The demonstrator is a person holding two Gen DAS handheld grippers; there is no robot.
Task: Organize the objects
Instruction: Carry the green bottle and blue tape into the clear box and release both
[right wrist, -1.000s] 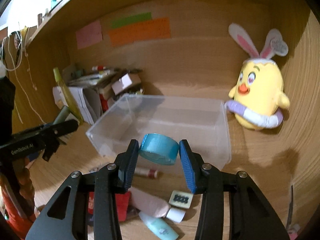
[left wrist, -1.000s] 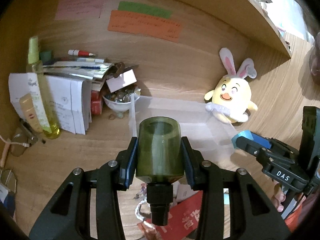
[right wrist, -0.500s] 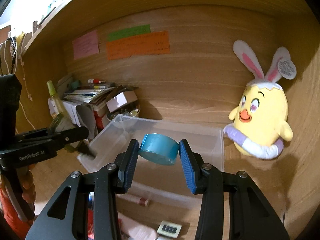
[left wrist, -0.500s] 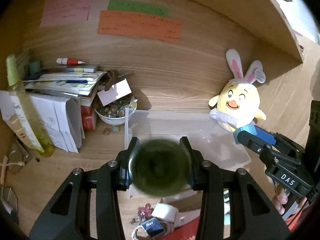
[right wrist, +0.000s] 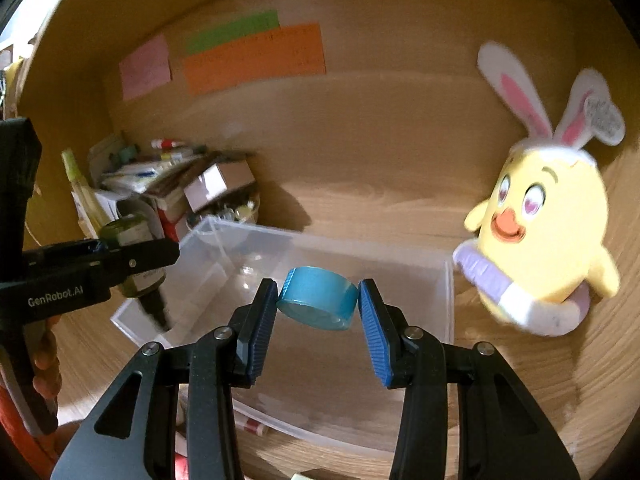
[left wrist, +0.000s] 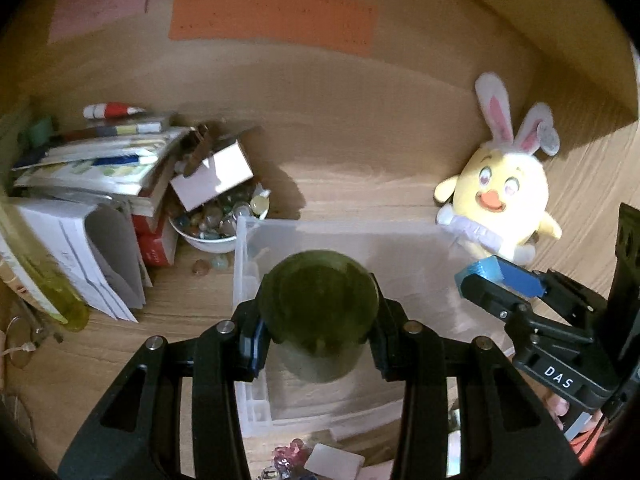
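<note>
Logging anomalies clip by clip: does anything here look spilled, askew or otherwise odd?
A few loose stones lie on the desk beside the white bowl of stones, as if spilled. A small card box sits tilted on the bowl. The left gripper holds the green bottle upside down over the clear bin.

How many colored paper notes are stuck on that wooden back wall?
3: a pink note at left, a green strip above a larger orange sheet. None look hidden.
</note>
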